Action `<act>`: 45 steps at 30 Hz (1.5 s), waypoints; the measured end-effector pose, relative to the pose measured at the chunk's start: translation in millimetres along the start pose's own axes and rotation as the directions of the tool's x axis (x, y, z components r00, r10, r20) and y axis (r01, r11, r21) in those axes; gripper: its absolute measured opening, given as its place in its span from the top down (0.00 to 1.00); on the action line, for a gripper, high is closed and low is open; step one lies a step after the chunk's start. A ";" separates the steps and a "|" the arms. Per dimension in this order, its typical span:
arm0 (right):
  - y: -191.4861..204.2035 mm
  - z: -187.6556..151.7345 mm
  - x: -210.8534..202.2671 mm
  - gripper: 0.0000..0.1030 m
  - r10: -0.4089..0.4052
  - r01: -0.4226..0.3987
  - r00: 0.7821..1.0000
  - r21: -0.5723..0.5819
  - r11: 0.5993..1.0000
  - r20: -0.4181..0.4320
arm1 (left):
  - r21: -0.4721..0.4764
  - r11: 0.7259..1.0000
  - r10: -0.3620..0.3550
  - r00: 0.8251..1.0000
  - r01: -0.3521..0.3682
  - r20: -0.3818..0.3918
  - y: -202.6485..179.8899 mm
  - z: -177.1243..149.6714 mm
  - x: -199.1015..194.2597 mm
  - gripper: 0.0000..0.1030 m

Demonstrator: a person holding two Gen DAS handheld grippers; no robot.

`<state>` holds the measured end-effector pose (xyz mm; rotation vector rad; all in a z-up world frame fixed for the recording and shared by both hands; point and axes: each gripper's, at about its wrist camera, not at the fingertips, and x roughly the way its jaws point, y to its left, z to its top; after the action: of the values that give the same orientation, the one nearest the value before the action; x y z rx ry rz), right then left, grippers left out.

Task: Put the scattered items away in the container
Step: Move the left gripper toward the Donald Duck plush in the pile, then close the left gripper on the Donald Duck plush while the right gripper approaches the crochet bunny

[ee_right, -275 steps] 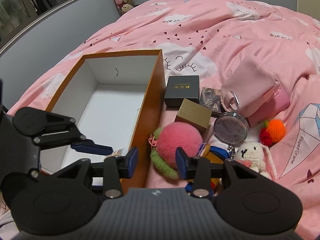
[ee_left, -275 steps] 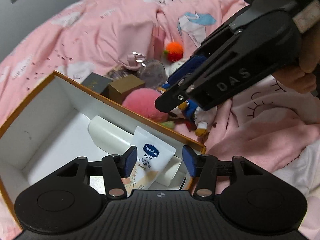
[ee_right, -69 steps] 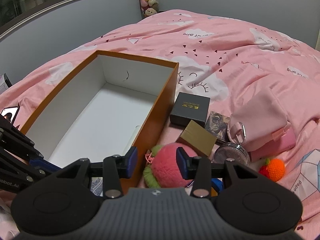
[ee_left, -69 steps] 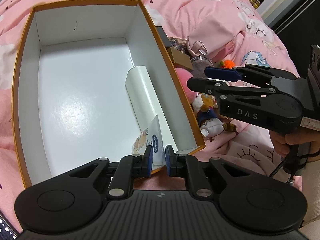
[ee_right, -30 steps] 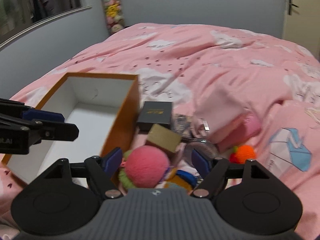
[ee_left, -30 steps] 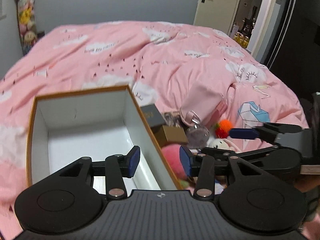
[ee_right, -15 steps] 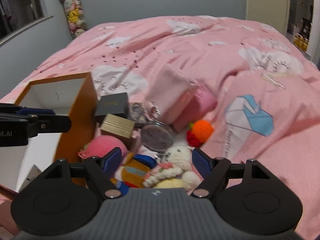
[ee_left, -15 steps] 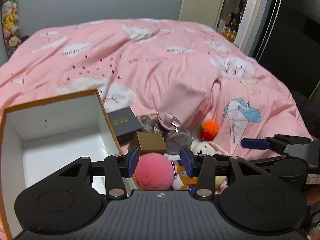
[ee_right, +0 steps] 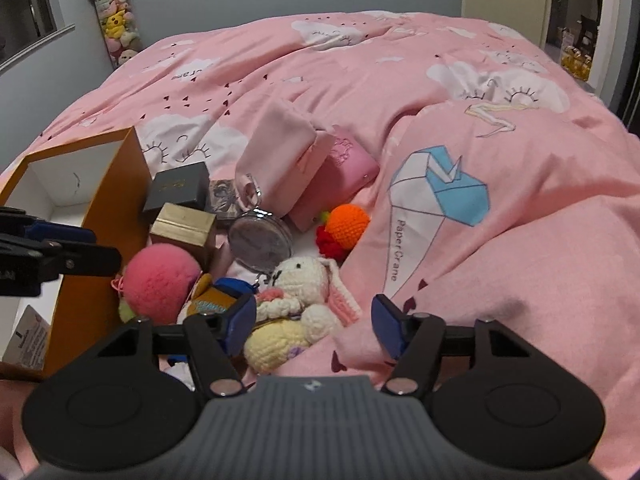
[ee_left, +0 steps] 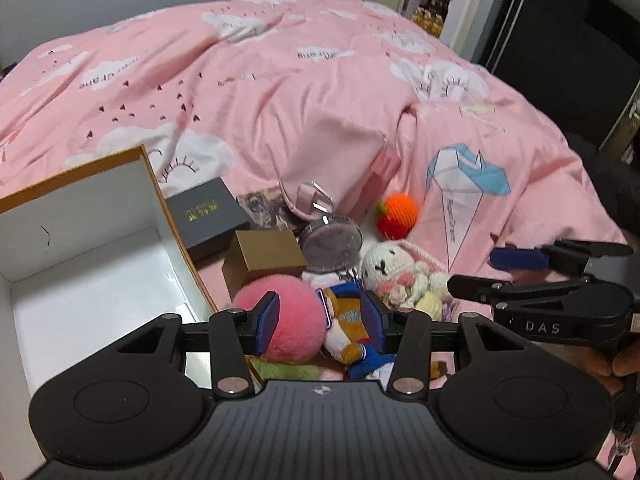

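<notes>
black right tool (ee_right: 314,322) closing, open astride bunny (ee_right: 298,292).

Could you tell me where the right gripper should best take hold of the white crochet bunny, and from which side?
Probably around the bunny's round body, below the head, coming down from above. It lies on its side on the duvet, with open bedding to its right and a blue-and-orange plush on its left. The right gripper is open with the body already between its fingers.
</notes>
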<state>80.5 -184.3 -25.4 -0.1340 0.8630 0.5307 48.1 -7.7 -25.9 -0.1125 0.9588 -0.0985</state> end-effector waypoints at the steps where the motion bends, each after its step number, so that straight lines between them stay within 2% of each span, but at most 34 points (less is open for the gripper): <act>1: -0.2 0.1 0.9 0.40 0.009 -0.009 1.000 -0.002 1.000 -0.005 | -0.001 1.000 -0.007 1.000 0.007 -0.013 -0.2 -0.1 2.1 0.52; 5: 2.5 1.6 7.0 0.48 0.045 -0.047 0.998 -0.048 0.998 -0.036 | 0.009 0.999 -0.035 0.997 0.035 -0.069 -6.2 1.0 9.7 0.56; 7: 6.2 3.7 10.8 0.49 0.056 -0.063 0.996 -0.117 0.991 -0.065 | 0.014 0.998 -0.056 0.993 0.058 -0.105 -12.3 2.1 13.6 0.56; 11: 13.2 4.6 10.3 0.49 0.017 -0.040 0.997 -0.320 0.946 -0.074 | -0.039 0.997 -0.075 0.978 0.069 -0.197 -22.0 5.2 27.7 0.56; 14: 12.0 2.5 9.2 0.49 0.009 -0.040 0.997 -0.414 0.909 -0.078 | -0.066 0.997 -0.062 0.963 0.047 -0.261 -28.8 5.4 42.5 0.56; 19: 4.3 -4.7 10.4 0.48 0.027 -0.064 0.996 -0.451 0.890 -0.088 | -0.154 0.988 -0.057 0.929 0.000 -0.365 -29.7 2.9 71.9 0.56; 23: 1.9 -10.1 10.0 0.47 0.048 -0.080 0.995 -0.454 0.887 -0.082 | -0.170 0.984 -0.022 0.907 -0.055 -0.420 -28.7 0.4 89.5 0.56; 32: -0.2 -14.3 15.1 0.43 0.088 -0.117 0.992 -0.439 0.891 -0.086 | -0.243 0.968 -0.061 0.878 -0.064 -0.474 -22.9 -4.8 114.8 0.53; 36: 0.4 -15.9 16.9 0.43 0.094 -0.124 0.992 -0.443 0.888 -0.090 | -0.241 0.969 -0.067 0.880 -0.055 -0.471 -22.2 -8.8 119.8 0.56; 45: 8.9 -14.6 22.5 0.43 0.097 -0.141 0.988 -0.461 0.876 -0.118 | -0.207 0.977 -0.044 0.911 -0.046 -0.411 -19.4 -10.0 101.0 0.62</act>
<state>77.9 -172.6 -51.0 -0.5559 0.8216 0.8510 97.0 -41.0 -110.7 -0.2979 1.3946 -0.0171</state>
